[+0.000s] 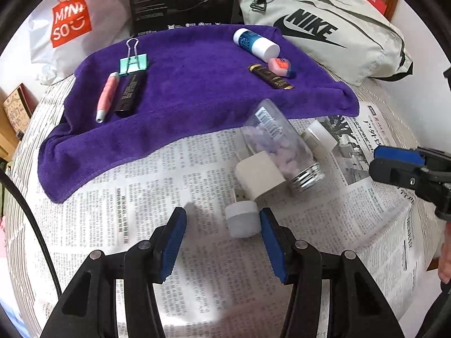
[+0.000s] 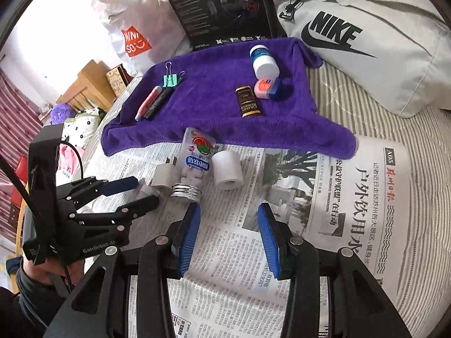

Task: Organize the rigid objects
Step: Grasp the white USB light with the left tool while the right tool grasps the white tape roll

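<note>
Your purple towel [image 1: 180,84] is doing the sorting: it is spread over the far half of the newspaper [image 1: 174,174], and what lies on it sits in two groups. On its left side lie the long slim pieces, a pink pen [image 1: 107,95], a black tube [image 1: 129,93] and a green binder clip [image 1: 133,62], side by side. On its right side lie a blue-and-white bottle [image 1: 255,42], a pink-and-blue case [image 1: 280,67] and a brown tube [image 1: 270,76]. That looks like grouping by shape, which is my reading only.

The unsorted pile rests on the newspaper just off the towel's near edge. A clear pill bottle [image 1: 282,146] lies on its side with its metal cap toward you, a white plug adapter [image 1: 260,173] touches it on one side, and a white cylinder [image 2: 227,172] lies close on the other.

Smallest is the little white jar [image 1: 243,222]. Your left tongs [image 1: 222,239] are spread wide and empty, with the jar just beside the right pad, so it seems your next pick; centre it before you close.

Your right tongs [image 2: 229,236] are also wide and hold nothing, hovering over bare newspaper near the pill bottle's cap.
</note>
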`<state>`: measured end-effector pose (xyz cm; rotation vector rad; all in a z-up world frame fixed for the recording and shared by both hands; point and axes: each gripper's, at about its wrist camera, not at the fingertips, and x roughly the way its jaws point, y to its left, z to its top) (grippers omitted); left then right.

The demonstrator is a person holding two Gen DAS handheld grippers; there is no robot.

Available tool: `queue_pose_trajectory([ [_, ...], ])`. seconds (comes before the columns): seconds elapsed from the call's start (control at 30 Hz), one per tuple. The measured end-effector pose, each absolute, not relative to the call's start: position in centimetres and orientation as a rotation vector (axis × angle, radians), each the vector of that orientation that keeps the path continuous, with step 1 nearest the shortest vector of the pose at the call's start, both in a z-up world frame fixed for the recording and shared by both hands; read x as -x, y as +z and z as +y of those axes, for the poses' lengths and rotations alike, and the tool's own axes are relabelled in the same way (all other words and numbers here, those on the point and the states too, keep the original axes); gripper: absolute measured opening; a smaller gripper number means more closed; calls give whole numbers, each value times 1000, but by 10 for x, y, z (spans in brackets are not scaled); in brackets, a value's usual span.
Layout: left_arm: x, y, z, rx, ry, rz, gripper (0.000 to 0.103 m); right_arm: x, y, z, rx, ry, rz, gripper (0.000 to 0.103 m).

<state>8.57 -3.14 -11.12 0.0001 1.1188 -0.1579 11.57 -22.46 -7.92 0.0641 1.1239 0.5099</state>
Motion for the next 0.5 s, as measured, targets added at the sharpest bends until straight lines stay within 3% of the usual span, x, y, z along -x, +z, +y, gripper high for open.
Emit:
queue_pose_trajectory([
  [0.17,-86,-113,-28,5,-171,1101,47,-120,-83,-219,-63,518,1127,43],
  [0.23,-87,-114,-33,-30,-177,1093,31,-123,-84,-216,-54,516,1124,43],
  [0.3,-88,-115,-35,-60,-171,1088,23,-128,-85,-213,-41,516,1119,43],
  [0.5,-89,-114,-24,-14,-190,1087,22,-143,-90,-194,25,527,1114,43],
])
